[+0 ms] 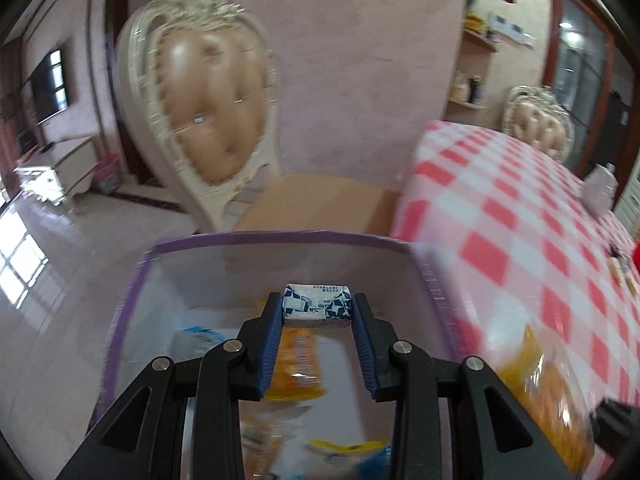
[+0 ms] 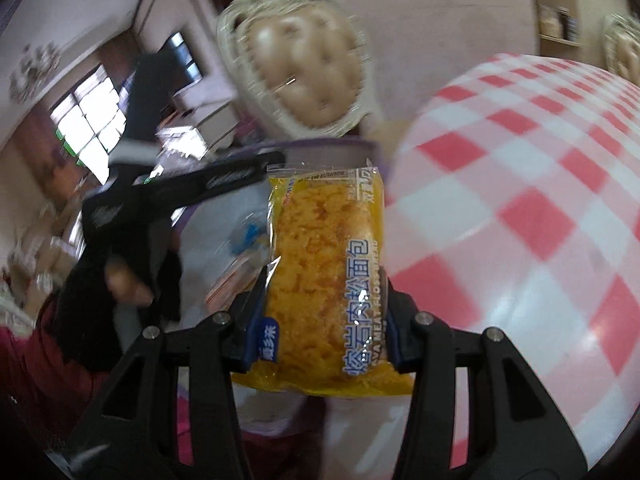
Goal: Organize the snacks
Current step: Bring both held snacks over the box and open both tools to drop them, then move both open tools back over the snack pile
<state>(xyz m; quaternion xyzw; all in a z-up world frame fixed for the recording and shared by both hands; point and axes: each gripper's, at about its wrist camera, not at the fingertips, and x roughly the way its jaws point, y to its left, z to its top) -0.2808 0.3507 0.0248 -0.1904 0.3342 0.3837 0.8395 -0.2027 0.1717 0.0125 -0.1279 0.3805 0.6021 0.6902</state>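
Note:
My left gripper [image 1: 317, 308] is shut on a small blue-and-white wrapped snack [image 1: 317, 305] and holds it over a clear bin with a purple rim [image 1: 280, 238]. Several snack packets lie in the bin, among them an orange one [image 1: 298, 360]. My right gripper [image 2: 324, 300] is shut on a yellow meat-floss bread packet [image 2: 324, 280] and holds it upright near the bin [image 2: 328, 150]. That packet shows at the right edge of the left wrist view [image 1: 548, 404]. The left gripper's black body [image 2: 180, 188] shows to the left in the right wrist view.
A table with a red-and-white checked cloth [image 1: 520, 220] lies to the right of the bin. A cream tufted chair [image 1: 208, 120] stands behind the bin. A second chair [image 1: 540, 120] and wall shelves [image 1: 476, 68] are at the far right.

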